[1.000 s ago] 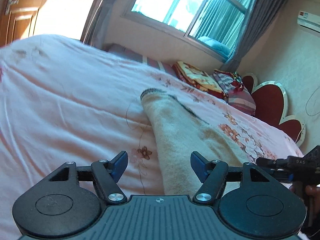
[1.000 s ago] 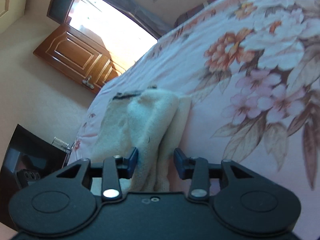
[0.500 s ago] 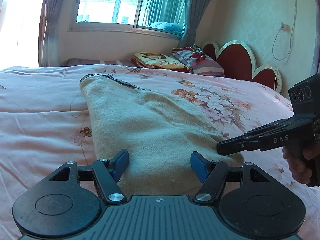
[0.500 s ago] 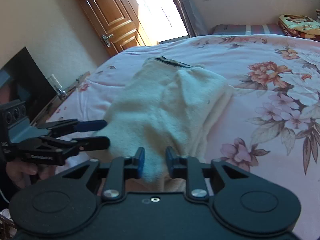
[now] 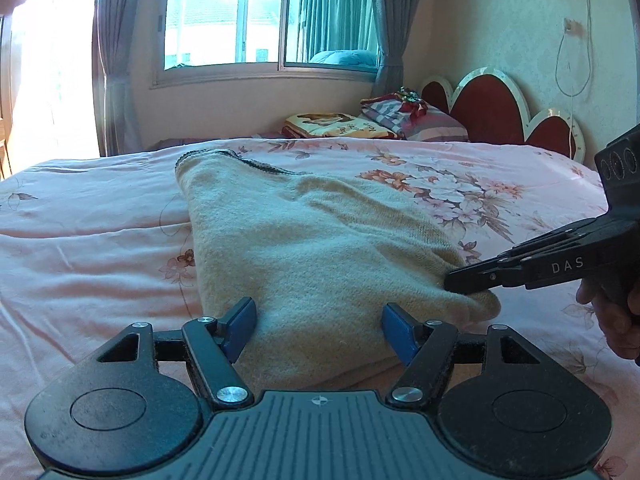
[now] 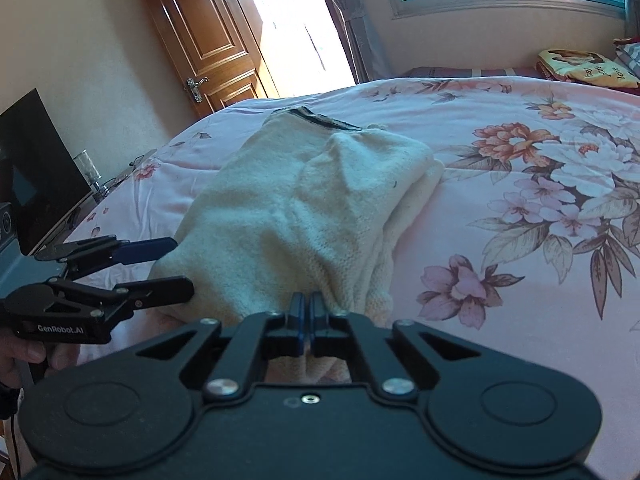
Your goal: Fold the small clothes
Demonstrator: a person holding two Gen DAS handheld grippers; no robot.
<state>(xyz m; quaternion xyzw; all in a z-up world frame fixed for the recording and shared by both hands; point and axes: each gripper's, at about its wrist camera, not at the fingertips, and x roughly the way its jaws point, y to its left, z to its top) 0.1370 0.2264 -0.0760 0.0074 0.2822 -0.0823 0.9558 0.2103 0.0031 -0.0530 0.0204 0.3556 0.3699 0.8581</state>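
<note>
The right gripper (image 6: 307, 312), whose jaws stood apart a second ago around the cream knitted garment (image 5: 320, 256), now has them pressed together, pinching the near hem at its right corner. The left gripper (image 5: 318, 326) keeps its jaws spread, straddling the same hem towards its left corner without pressing it. The garment lies lengthwise on the bed (image 5: 92, 240), near its front edge. One corner is secured; the left must likely close before lifting.

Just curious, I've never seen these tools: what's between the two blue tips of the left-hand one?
The near end of the cream sweater lies between the left gripper tips, which stand apart on either side without pressing it. The left wrist view shows this.
</note>
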